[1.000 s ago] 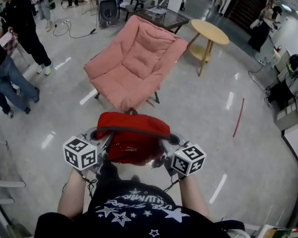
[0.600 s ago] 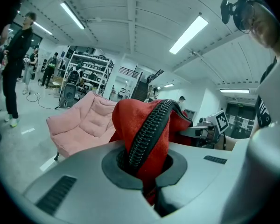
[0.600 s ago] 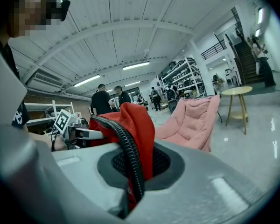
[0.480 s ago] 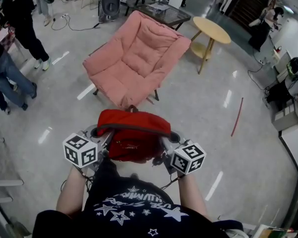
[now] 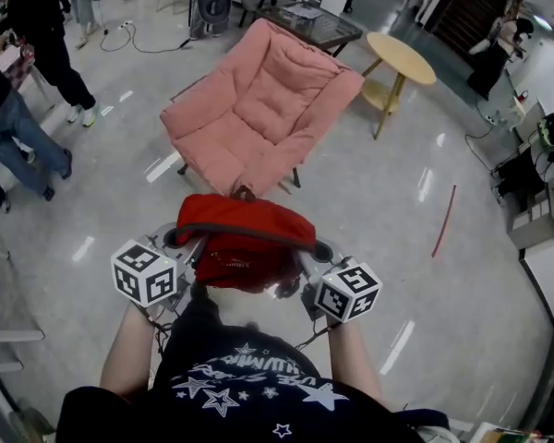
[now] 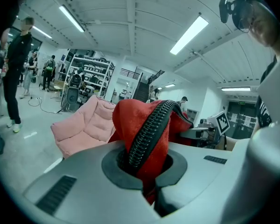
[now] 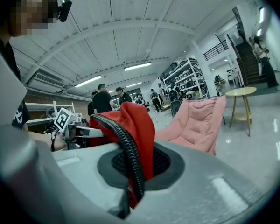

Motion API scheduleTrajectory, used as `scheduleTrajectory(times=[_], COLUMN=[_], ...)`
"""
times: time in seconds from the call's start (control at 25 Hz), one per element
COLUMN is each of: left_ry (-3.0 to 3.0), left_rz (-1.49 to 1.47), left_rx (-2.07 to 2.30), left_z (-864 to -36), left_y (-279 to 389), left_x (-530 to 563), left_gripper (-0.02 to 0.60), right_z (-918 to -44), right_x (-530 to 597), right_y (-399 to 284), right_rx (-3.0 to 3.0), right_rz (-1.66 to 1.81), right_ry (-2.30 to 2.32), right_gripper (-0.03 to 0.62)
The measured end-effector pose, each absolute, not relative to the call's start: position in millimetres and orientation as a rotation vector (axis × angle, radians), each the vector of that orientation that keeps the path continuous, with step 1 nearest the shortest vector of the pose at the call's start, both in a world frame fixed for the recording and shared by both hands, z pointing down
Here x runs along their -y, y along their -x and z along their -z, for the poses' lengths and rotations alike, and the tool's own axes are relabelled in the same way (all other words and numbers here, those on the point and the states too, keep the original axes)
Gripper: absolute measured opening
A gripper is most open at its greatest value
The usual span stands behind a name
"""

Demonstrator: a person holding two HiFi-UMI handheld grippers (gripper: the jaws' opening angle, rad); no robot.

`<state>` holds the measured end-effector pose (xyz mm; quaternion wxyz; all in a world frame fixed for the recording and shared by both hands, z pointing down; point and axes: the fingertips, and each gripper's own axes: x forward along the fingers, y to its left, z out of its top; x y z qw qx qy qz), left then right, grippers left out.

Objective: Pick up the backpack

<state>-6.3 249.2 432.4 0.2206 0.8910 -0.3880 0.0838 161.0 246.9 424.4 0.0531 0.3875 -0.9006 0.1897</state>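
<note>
I hold the red backpack [image 5: 243,238] up in front of my chest, off the floor [image 5: 397,229] — one end pinched in my left hand-held gripper [image 6: 147,171], the other in my right hand-held gripper [image 7: 130,174]. Both pairs of jaws are clamped tight on red fabric, with the black zipper [image 6: 147,134] running up through the gap. The bag sags between the two grips. Just beyond it stands a pink lounge chair [image 5: 258,109] — a round wooden table [image 5: 402,58] sits off to its right.
</note>
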Motion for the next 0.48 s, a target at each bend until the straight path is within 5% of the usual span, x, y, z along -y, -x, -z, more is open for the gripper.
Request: scheduleTrajectory(times=[0.48], left_ry=[-2.447], left_rz=[-0.214], left_rx=[1.122], left_z=[-422.1], left_y=[7.5], left_x=[-268.5], left_gripper=[0.008], right_z=[-414.4], right_x=[-264.6], right_y=[-160.0], right_rx=[2.768], right_rz=[-0.561], right_ry=[-1.128], right_gripper=[0.009])
